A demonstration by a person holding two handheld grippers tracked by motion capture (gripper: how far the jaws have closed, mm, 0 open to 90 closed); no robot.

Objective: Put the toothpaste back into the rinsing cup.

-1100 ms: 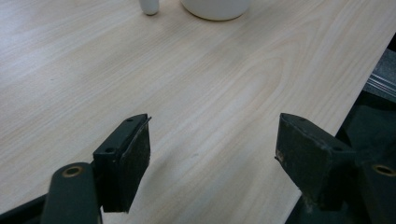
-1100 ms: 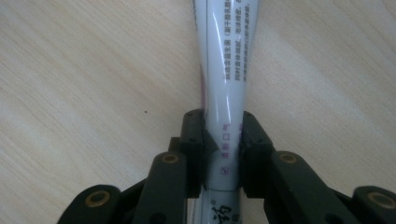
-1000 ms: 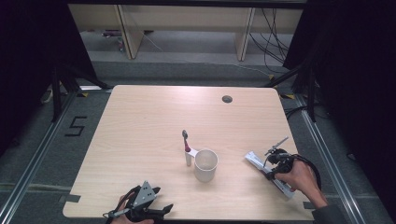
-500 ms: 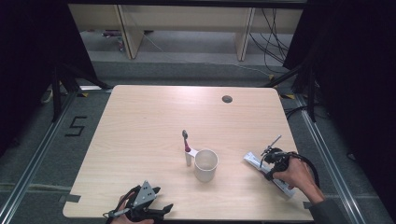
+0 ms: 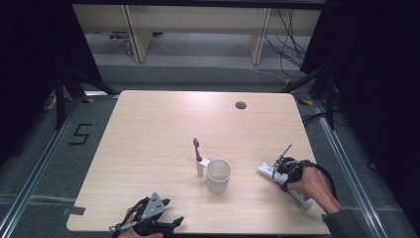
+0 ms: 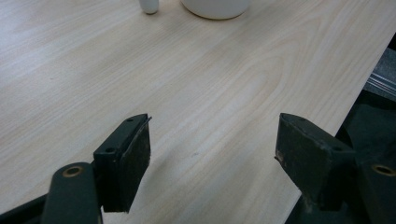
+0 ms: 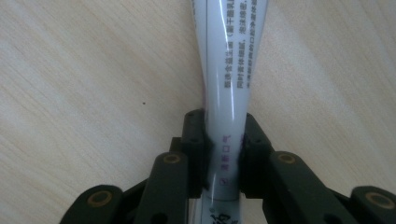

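A white toothpaste tube (image 7: 226, 79) lies on the wooden table at the right, and my right gripper (image 7: 223, 154) is shut on it, both jaws pressed against its sides. In the high view the tube (image 5: 266, 171) pokes out left of the right gripper (image 5: 283, 171). A white cup (image 5: 218, 175) stands mid-table, with a toothbrush (image 5: 197, 156) upright in a small white holder just left of it. My left gripper (image 5: 158, 224) sits at the table's front edge, open, with bare wood between its jaws (image 6: 212, 154).
The cup's base (image 6: 215, 7) and the holder's foot (image 6: 149, 5) show at the top of the left gripper view. A dark cable hole (image 5: 241, 105) sits near the table's far edge. The table's right edge (image 6: 359, 79) runs close to the left gripper.
The right hand and gripper have shifted slightly on the tube; the left gripper, cup and toothbrush have stayed put.
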